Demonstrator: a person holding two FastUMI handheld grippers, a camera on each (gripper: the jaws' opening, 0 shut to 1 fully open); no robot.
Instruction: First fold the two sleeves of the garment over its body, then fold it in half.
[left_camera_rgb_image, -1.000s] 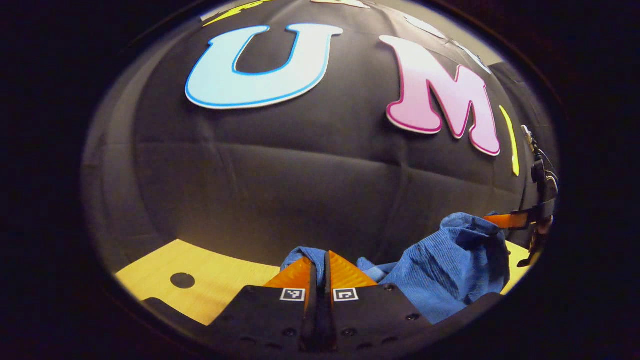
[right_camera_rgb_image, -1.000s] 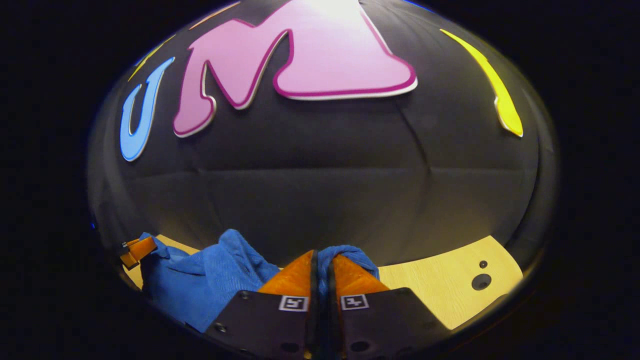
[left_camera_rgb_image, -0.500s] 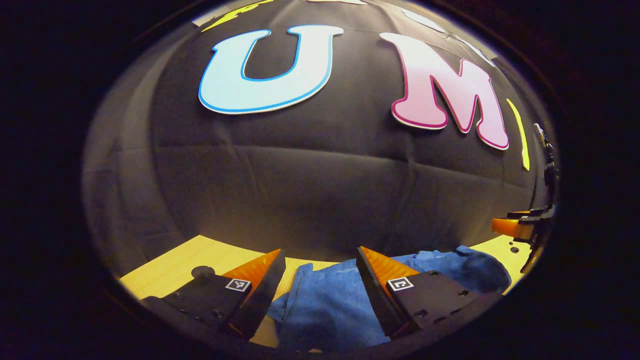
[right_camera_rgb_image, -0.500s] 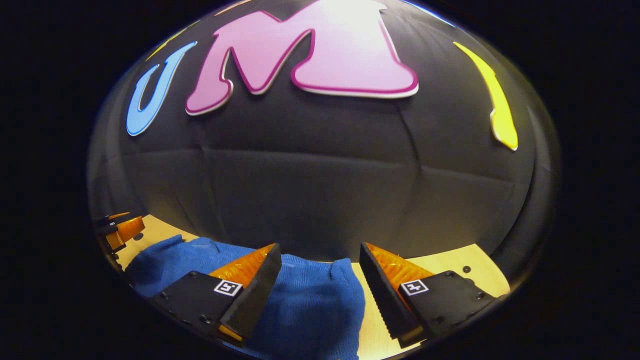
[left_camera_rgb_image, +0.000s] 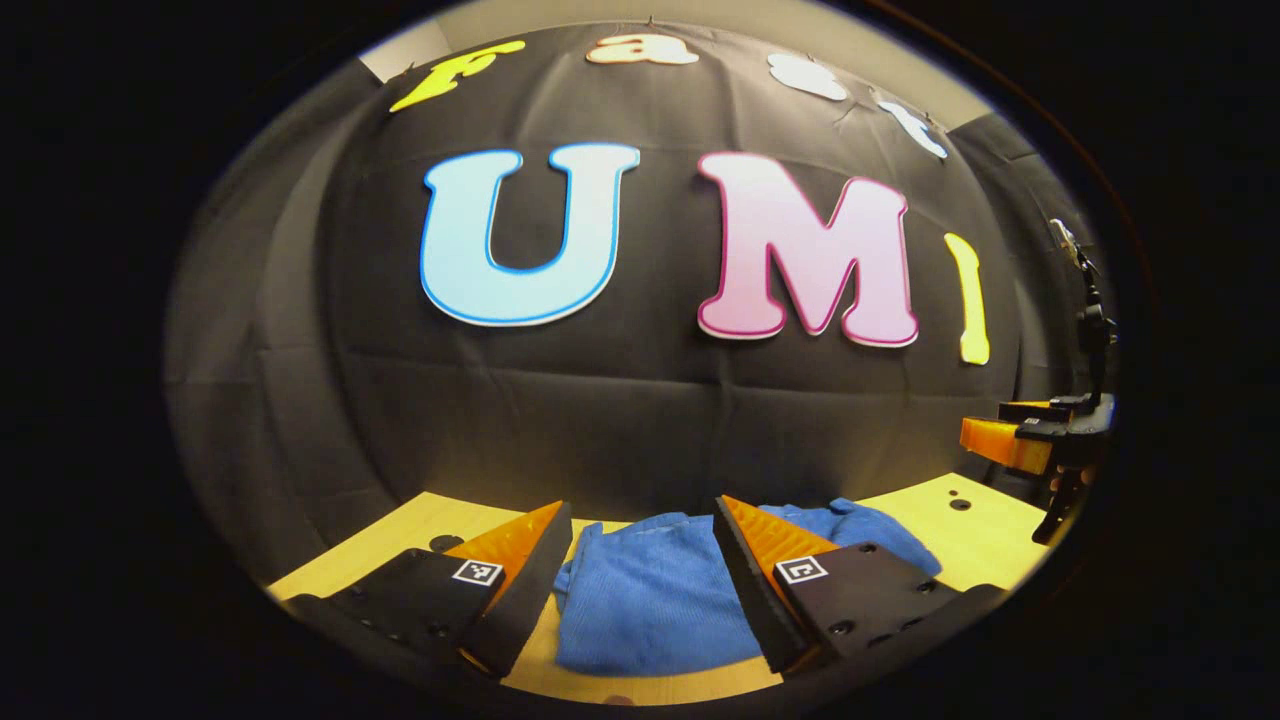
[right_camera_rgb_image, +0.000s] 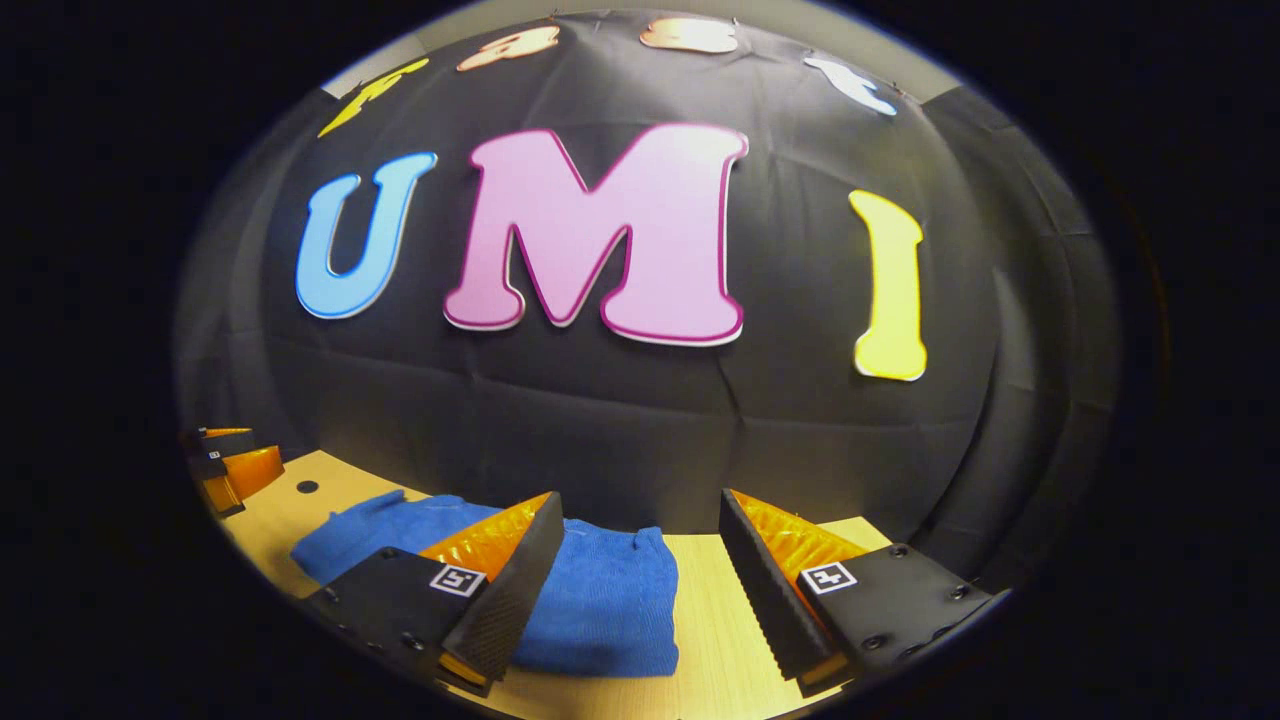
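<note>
The blue ribbed garment (left_camera_rgb_image: 650, 595) lies folded flat on the wooden table (left_camera_rgb_image: 990, 530), a compact rectangle. In the left gripper view my left gripper (left_camera_rgb_image: 640, 530) stands open above its near edge, nothing between the fingers. In the right gripper view the garment (right_camera_rgb_image: 610, 600) lies low and left of centre, and my right gripper (right_camera_rgb_image: 640, 525) is open over its right edge, touching no cloth. The right gripper (left_camera_rgb_image: 1030, 440) also appears at the far right of the left gripper view. The left gripper (right_camera_rgb_image: 230, 465) shows at the far left of the right gripper view.
The table (right_camera_rgb_image: 720, 620) is light wood with small round holes (left_camera_rgb_image: 960, 503) near the back. The black cloth wall stands close behind the table. Bare wood lies to the right of the garment in the right gripper view.
A second ago both grippers were shut on lifted blue cloth. They opened, the garment dropped flat on the table, and both grippers have since drawn back from it.
</note>
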